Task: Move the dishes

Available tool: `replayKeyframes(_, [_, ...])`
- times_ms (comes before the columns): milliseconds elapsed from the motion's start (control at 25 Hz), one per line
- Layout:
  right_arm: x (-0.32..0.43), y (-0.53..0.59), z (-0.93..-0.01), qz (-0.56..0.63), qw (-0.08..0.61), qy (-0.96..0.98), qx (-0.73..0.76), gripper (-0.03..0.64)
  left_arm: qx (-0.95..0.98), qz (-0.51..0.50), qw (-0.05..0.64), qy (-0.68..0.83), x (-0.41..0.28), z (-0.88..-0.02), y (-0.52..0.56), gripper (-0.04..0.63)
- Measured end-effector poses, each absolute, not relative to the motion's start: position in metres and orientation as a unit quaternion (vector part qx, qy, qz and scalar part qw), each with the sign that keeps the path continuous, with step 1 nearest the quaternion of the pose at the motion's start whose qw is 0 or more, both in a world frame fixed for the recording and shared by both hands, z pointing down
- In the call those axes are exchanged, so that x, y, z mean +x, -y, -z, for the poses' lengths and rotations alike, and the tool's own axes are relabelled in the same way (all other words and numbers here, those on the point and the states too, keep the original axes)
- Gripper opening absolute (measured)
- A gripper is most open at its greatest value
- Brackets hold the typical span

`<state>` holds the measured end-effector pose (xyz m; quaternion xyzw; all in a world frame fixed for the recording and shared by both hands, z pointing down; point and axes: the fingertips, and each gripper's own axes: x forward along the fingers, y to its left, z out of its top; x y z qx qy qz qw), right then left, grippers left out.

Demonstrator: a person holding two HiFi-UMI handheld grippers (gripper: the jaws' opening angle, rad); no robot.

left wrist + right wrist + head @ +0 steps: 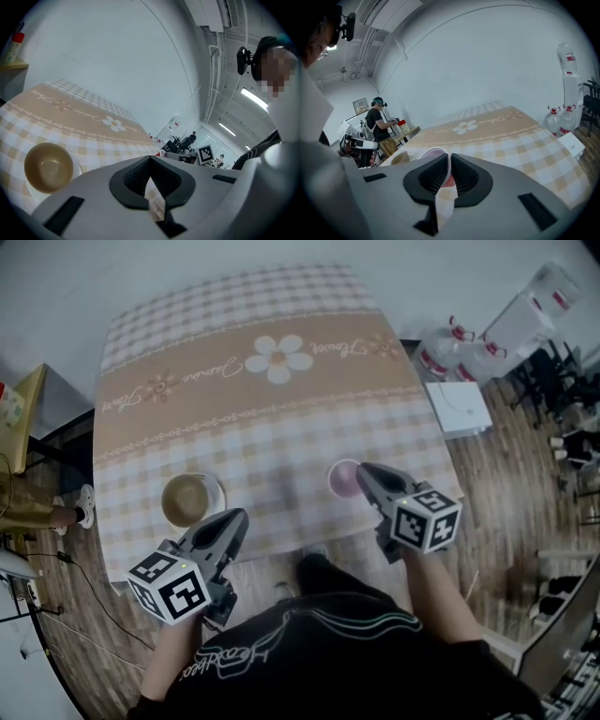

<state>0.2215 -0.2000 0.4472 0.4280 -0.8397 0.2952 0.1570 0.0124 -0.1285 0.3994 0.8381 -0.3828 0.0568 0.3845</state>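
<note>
Our right claw (362,468) is clamped on the near rim of the pink bowl (341,480) at the tabletop's (262,427) front edge, forearm reaching straight forward. Our left claw (239,515), closed on nothing, angles inward just beside the brown bowl (187,499) on its white saucer (218,490).

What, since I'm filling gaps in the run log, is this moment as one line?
right gripper: shut on pink bowl rim | left gripper: shut, empty, beside brown bowl
</note>
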Motion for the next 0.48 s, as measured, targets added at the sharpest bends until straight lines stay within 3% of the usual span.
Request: replayKeyframes(480, [0.231,0.223,-0.502,-0.333,0.215,0.820,0.413,0.034,0.824,-0.072,0.409,0.386,0.022,-0.429,0.151,-0.006])
